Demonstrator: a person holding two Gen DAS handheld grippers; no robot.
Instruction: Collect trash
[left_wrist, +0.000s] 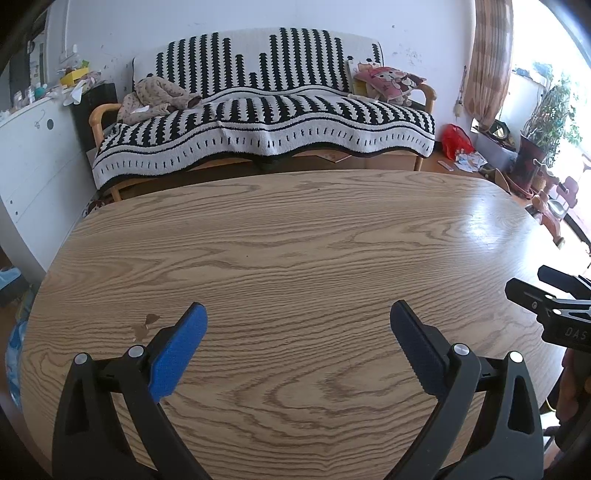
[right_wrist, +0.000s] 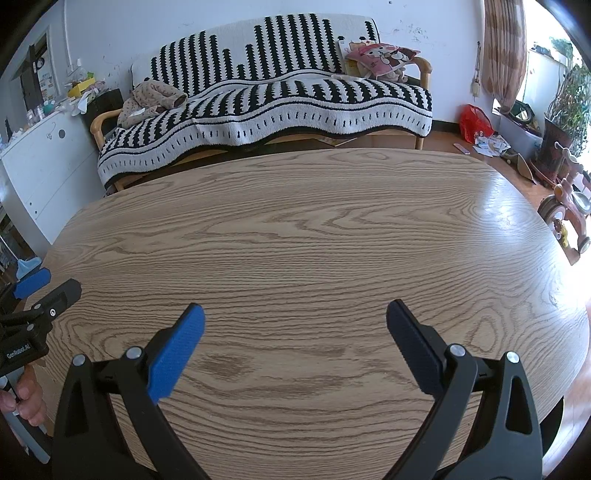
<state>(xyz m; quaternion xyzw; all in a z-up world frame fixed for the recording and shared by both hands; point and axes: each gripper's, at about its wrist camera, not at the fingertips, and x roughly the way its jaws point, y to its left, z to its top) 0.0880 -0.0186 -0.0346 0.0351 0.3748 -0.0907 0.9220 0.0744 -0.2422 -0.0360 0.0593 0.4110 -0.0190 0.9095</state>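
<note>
Left gripper (left_wrist: 298, 317): fingers spread wide, holding nothing. Right gripper (right_wrist: 295, 317): likewise wide apart and empty. Both hover over the near edge of the desk (right_wrist: 314, 229), whose wooden top carries no trash in either view. The only visible litter is scattered paper (right_wrist: 491, 144) on the floor at two o'clock, beside a red bag (right_wrist: 474, 122). Judged step: searching, no pickup begun. Next move calls for reaching beyond the desk toward that litter.

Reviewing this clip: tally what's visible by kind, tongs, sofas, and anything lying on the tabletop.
Tongs: 2, left tongs and right tongs, both open
Sofa: 1
Items on the table: 0
Total: 3
</note>
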